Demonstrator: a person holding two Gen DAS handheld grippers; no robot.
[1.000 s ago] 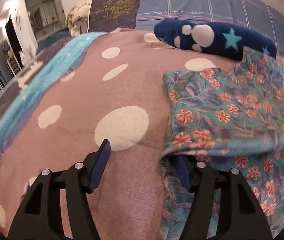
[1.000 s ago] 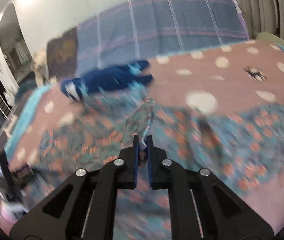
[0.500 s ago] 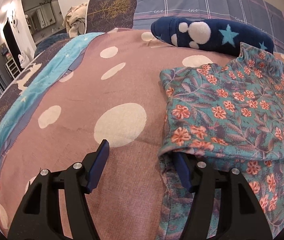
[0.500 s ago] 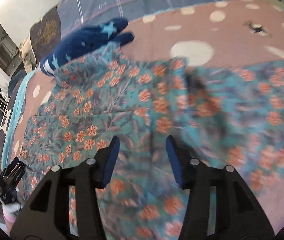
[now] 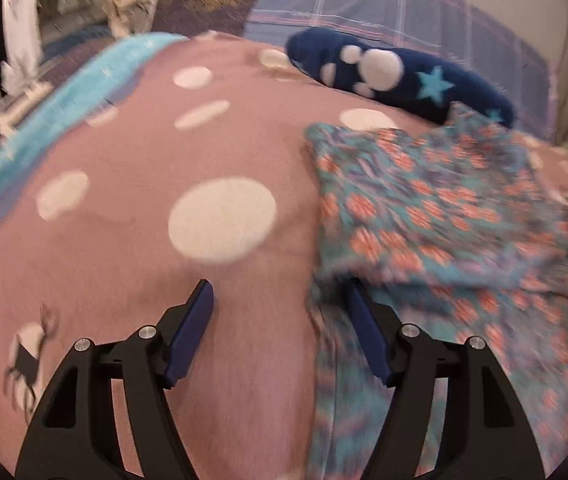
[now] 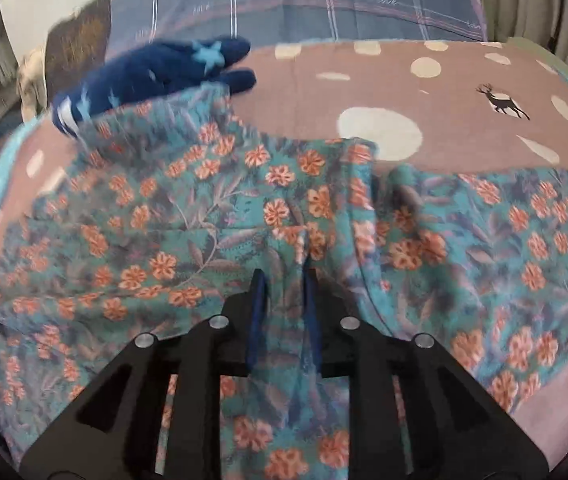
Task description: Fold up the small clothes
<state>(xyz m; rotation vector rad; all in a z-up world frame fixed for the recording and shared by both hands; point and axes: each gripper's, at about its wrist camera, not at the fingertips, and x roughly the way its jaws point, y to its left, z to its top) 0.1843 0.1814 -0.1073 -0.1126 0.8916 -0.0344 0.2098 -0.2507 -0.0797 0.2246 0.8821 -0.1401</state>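
Note:
A teal garment with orange flowers [image 5: 424,208] lies spread on the pink dotted bedspread [image 5: 131,184], one flap folded over itself. My left gripper [image 5: 279,304] stands at the garment's left edge with its jaws opening. Its right finger [image 5: 364,332] is tucked under the folded edge, and its left finger [image 5: 191,328] is over bare bedspread. In the right wrist view, my right gripper [image 6: 284,300] hangs low over the middle of the garment [image 6: 187,208]. Its jaws are closing around a raised ridge of cloth, with a gap still showing beside the pads.
A navy plush cushion with stars [image 5: 396,76] lies just beyond the garment, near the plaid blue pillows [image 6: 324,0] at the head of the bed. A teal strip [image 5: 43,120] marks the bed's left side. Bare bedspread lies left of the garment.
My right gripper, shut on a pinch of cloth a second ago, let it go, opened wide, and has narrowed again lower over the garment. The left view swung slightly and its jaws widened a little.

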